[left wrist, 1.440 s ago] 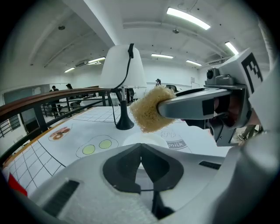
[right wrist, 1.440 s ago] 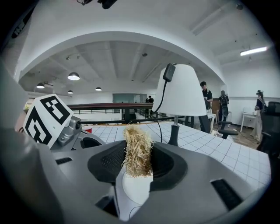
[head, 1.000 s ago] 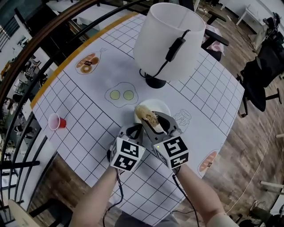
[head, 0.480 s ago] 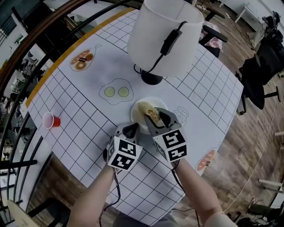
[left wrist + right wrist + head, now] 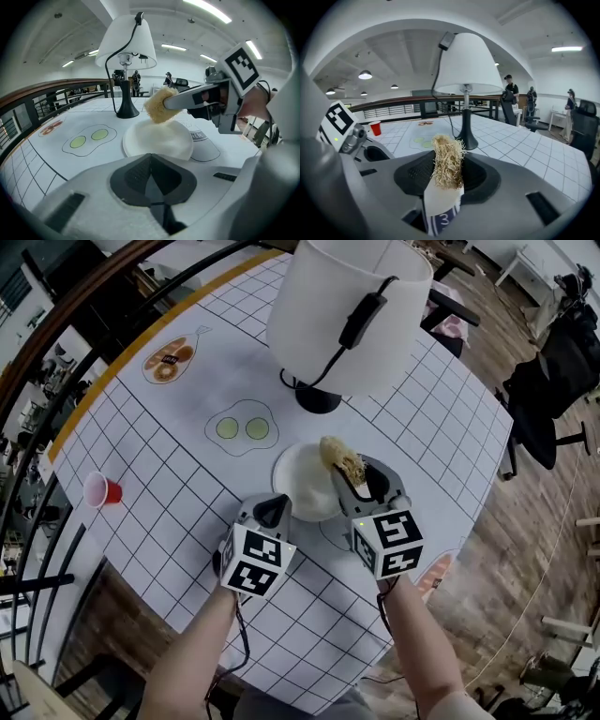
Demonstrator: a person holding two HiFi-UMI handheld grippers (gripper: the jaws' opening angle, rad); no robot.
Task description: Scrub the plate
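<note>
At desk (image 5: 178,474) centre, plate (image 5: 302,486) lies unheld; left gripper (image 5: 272,513) pressed together, empty, at its 7 o'clock; right gripper (image 5: 356,476) pinching scrubber (image 5: 341,457) over 2 o'clock rim. Unsteadied plate may skid under scrubbing.

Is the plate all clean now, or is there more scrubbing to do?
Done: the right gripper is shut on the scrubber, and the white plate shows no dirt I can see. In hand: the scrubber hangs over the plate's far right edge, apparently lifted off it. The left gripper sits shut and empty by the near rim. Left: maybe more rubbing, but I can't tell for sure.
</note>
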